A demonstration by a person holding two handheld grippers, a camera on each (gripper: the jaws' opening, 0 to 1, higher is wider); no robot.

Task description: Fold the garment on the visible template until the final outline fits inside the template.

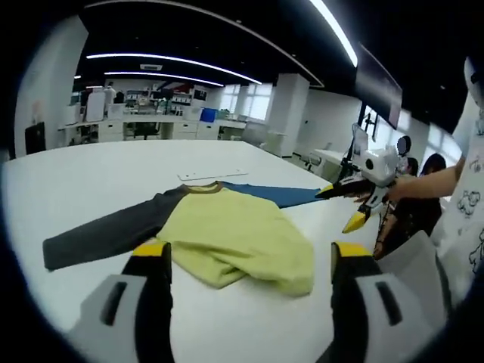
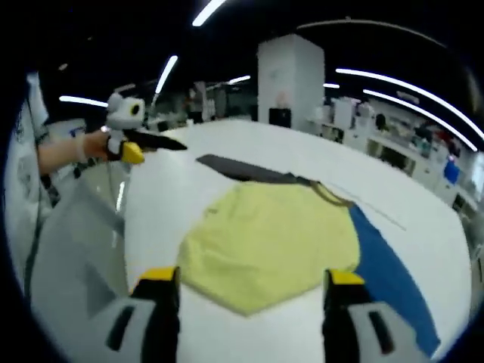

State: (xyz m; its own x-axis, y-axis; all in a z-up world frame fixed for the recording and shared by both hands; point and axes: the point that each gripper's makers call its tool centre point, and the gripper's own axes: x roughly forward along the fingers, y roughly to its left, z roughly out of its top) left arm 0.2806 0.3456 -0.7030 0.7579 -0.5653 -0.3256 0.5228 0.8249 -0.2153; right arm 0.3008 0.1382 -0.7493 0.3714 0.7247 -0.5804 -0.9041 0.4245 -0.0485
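Well apart from table (image 1: 68, 170) edges, garment (image 1: 234, 234); both the left gripper (image 1: 246, 261) and right gripper (image 2: 246, 283) spread, empty.

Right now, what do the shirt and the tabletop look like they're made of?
Shirt: soft knit fabric, probably cotton jersey, matte; it drapes, wrinkles and folds at the hem. Yellow-green body, grey sleeve, blue sleeve.
Tabletop: smooth, hard white surface, likely laminate or painted board; it shows a slight sheen and faint reflections under the ceiling lights. The exact material isn't settled by the look.
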